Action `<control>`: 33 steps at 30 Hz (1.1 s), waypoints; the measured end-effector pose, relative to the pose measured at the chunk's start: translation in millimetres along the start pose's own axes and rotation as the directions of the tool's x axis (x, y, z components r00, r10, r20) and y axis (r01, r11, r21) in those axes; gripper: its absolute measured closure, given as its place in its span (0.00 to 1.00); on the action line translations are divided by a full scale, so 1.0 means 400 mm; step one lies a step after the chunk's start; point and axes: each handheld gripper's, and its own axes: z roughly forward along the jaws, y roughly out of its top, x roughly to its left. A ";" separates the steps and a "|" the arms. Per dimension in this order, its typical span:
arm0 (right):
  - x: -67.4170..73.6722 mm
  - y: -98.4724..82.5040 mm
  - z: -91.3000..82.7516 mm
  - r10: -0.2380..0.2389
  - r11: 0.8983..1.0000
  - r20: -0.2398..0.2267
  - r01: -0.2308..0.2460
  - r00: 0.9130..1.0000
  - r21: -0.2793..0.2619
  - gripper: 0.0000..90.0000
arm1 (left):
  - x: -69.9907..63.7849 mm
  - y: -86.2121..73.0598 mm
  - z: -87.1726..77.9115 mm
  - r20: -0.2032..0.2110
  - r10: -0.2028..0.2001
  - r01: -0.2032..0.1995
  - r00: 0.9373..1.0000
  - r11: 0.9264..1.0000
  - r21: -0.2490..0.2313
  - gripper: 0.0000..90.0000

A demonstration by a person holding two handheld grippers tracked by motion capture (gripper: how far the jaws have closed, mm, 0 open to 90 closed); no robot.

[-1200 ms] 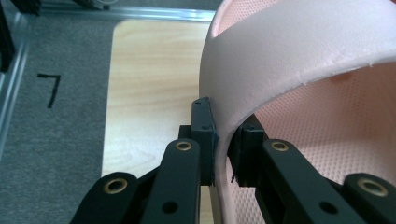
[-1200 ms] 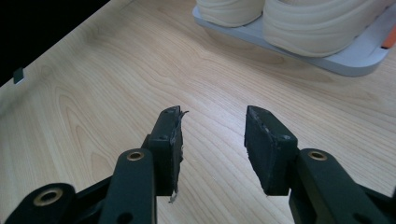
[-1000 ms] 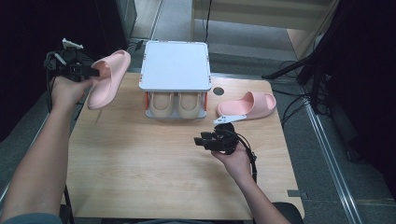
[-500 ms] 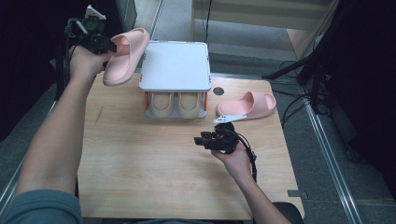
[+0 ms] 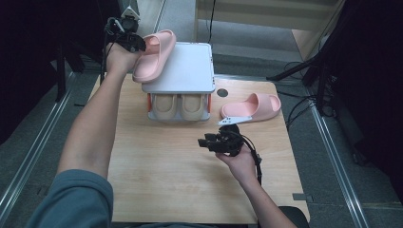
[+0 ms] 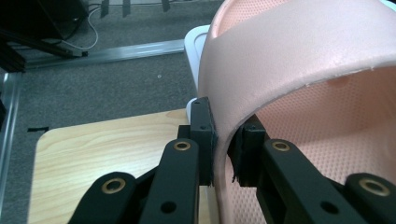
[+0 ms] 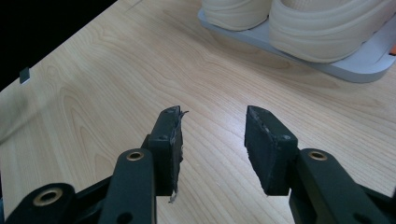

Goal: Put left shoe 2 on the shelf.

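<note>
The left gripper (image 5: 135, 43) now carries a pink slipper (image 5: 154, 54) above the white top of the shoe rack (image 5: 190, 71), having travelled from the table's left edge a second ago toward the rack's near-left corner, at about 11 o'clock on the table (image 5: 157, 180). Its jaws pinch the slipper's strap edge between them, as the left gripper view shows, pads (image 6: 205, 135) pressed on either side of the pink wall (image 6: 299, 60). The left arm stretches long and nearly straight from the bottom-left of the high view, sleeve at the shoulder, hand raised over the rack's corner. The slipper hangs tilted, toe toward 1 o'clock, its sole partly over the rack top. The second pink slipper (image 5: 252, 107) lies unchanged at 2 o'clock on the table, right of the rack. The right gripper (image 5: 209, 141) has not shifted: it rests near table centre, pointing toward 9 o'clock, jaws parted and empty above bare wood (image 7: 210, 135). Two beige shoes (image 5: 180, 107) sit on the rack's lower shelf.
</note>
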 end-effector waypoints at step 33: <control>-0.003 -0.008 -0.002 0.006 1.000 0.009 -0.006 1.000 0.005 0.64 | -0.052 -0.007 0.025 0.069 0.020 -0.023 0.997 0.999 0.042 0.65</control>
